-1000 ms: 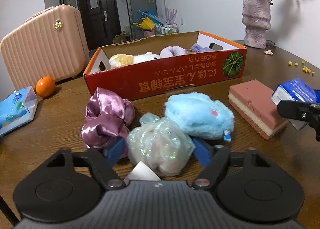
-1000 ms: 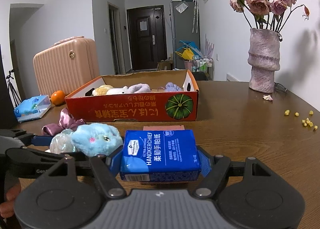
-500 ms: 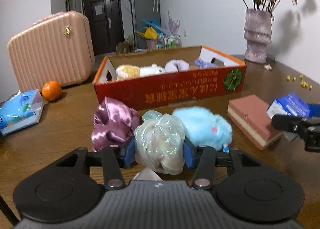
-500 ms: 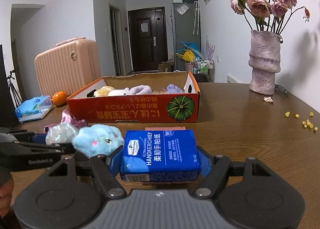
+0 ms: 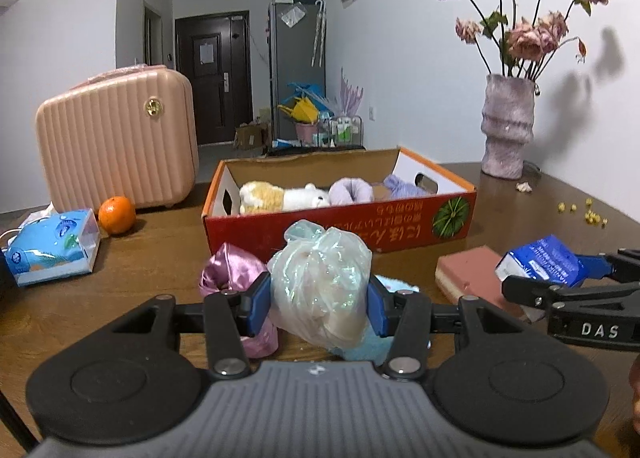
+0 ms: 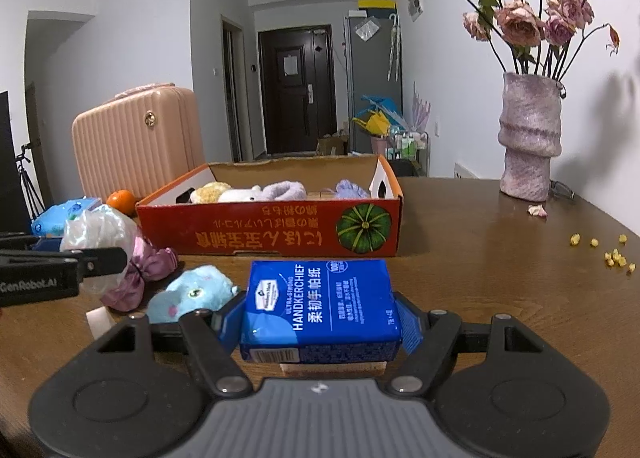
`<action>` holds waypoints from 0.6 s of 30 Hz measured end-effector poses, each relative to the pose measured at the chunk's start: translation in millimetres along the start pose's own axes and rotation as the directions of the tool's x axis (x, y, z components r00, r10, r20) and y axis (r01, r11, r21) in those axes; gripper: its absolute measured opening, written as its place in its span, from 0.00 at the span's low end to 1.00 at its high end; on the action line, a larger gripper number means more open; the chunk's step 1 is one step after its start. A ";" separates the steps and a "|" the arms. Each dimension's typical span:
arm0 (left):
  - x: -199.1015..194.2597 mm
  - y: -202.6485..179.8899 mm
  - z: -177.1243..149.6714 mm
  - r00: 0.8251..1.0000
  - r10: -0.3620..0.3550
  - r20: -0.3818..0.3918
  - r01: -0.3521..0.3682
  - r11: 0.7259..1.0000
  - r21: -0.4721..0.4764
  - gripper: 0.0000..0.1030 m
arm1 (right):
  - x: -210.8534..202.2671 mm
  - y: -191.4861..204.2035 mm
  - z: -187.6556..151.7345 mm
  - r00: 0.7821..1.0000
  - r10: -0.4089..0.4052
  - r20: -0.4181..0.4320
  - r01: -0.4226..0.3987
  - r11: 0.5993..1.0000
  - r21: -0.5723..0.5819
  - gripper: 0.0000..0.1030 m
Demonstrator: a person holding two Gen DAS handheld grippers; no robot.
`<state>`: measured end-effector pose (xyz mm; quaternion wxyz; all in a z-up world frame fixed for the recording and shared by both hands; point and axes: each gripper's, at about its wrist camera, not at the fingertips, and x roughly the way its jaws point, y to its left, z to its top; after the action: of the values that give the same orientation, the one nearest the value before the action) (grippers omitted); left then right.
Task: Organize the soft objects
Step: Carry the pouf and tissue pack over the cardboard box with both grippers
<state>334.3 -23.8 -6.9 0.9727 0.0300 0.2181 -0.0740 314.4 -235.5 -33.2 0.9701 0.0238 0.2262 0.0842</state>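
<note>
My left gripper [image 5: 318,304] is shut on an iridescent white scrunchie [image 5: 320,282] and holds it above the table, in front of the red cardboard box [image 5: 340,230]. The scrunchie also shows in the right wrist view [image 6: 100,234]. The box holds several plush items [image 5: 280,196]. A pink satin scrunchie [image 5: 228,272] and a blue fluffy toy [image 6: 192,292] lie on the table below. My right gripper [image 6: 318,324] is shut on a blue handkerchief tissue pack [image 6: 320,308], held over a pink sponge [image 5: 468,268].
A pink suitcase [image 5: 116,138], an orange [image 5: 117,214] and a blue tissue box [image 5: 52,246] stand at the left. A vase of dried roses [image 6: 528,142] is at the back right. Yellow crumbs [image 6: 612,256] lie on the table's right side.
My left gripper closed on the iridescent scrunchie and lifted it off the table toward the box. My right gripper stayed nearly still, holding the tissue pack.
</note>
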 end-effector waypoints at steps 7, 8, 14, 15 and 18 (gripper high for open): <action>-1.5 3.9 8.5 1.000 0.009 0.014 -0.008 0.999 -0.034 0.48 | -5.7 4.8 6.3 0.996 -0.033 0.088 0.036 0.999 -0.026 0.70; -1.5 4.4 10.4 1.000 0.010 0.017 -0.010 0.999 -0.039 0.48 | -6.0 5.0 7.8 0.995 -0.033 0.095 0.037 0.999 -0.030 0.70; -3.0 7.0 24.0 0.999 0.007 0.047 -0.004 0.997 -0.072 0.48 | -2.7 8.1 17.1 0.991 -0.036 0.131 0.043 0.998 -0.051 0.70; -2.1 7.0 26.1 0.999 0.008 0.049 -0.004 0.997 -0.076 0.48 | -2.2 8.4 18.7 0.990 -0.036 0.134 0.043 0.998 -0.051 0.70; 1.7 6.6 31.1 0.999 0.013 0.048 -0.009 0.997 -0.081 0.48 | -0.2 10.0 23.9 0.989 -0.036 0.146 0.044 0.997 -0.057 0.70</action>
<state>349.9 -20.3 20.7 0.9785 -0.0099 0.1972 -0.0604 323.3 -225.9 -10.8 0.9858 -0.0038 0.1530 0.0695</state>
